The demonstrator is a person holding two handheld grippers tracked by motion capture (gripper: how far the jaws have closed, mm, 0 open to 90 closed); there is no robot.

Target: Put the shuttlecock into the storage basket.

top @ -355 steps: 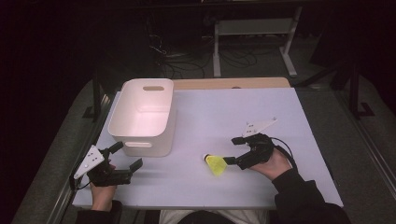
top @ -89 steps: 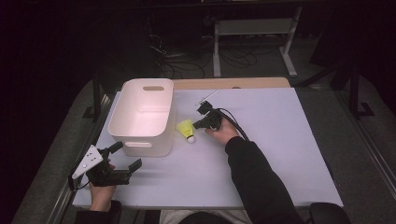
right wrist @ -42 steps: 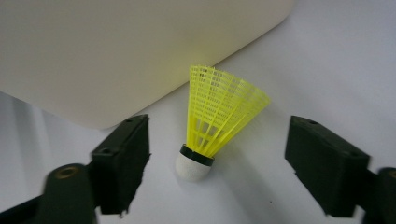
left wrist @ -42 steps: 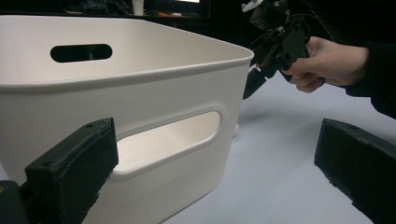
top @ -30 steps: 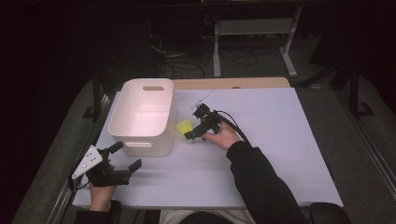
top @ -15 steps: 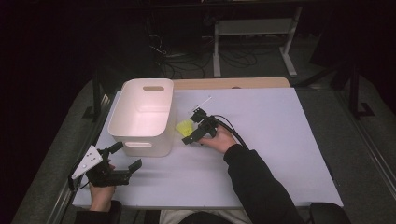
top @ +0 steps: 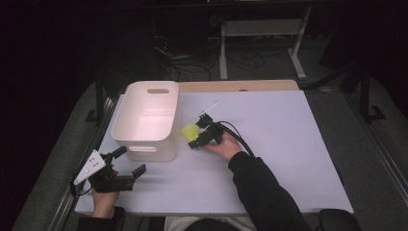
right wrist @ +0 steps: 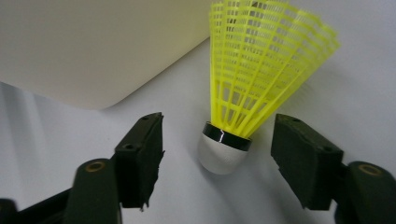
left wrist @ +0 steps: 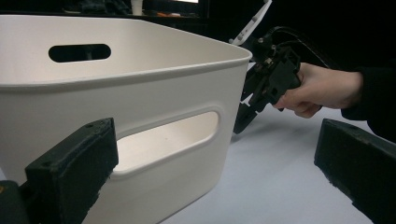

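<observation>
A yellow shuttlecock (top: pixel 188 131) (right wrist: pixel 261 70) with a white cork base lies on the white table beside the right wall of the white bin (top: pixel 144 139). My right gripper (top: pixel 196 134) (right wrist: pixel 217 135) sits low over the table with the cork between its jaws. The jaws have just been closing, but a gap remains on each side of the cork, so the gripper is open. My left gripper (top: pixel 130 161) (left wrist: pixel 215 154) rests open near the front left edge, facing the bin's (left wrist: pixel 140 93) handle slot, with nothing between its jaws. The right gripper (left wrist: pixel 268 79) appears past the bin's corner.
The bin (right wrist: pixel 93 46) stands at the table's left, its inside bare. A wooden strip (top: pixel 240 85) runs along the far edge. Dark floor, cables and a metal stand (top: pixel 260 29) lie beyond. White table surface (top: pixel 288 134) stretches right of my right hand.
The right hand has slid slightly toward the near side beside the bin, and its jaws now stand narrower around the shuttlecock. The left gripper has not moved.
</observation>
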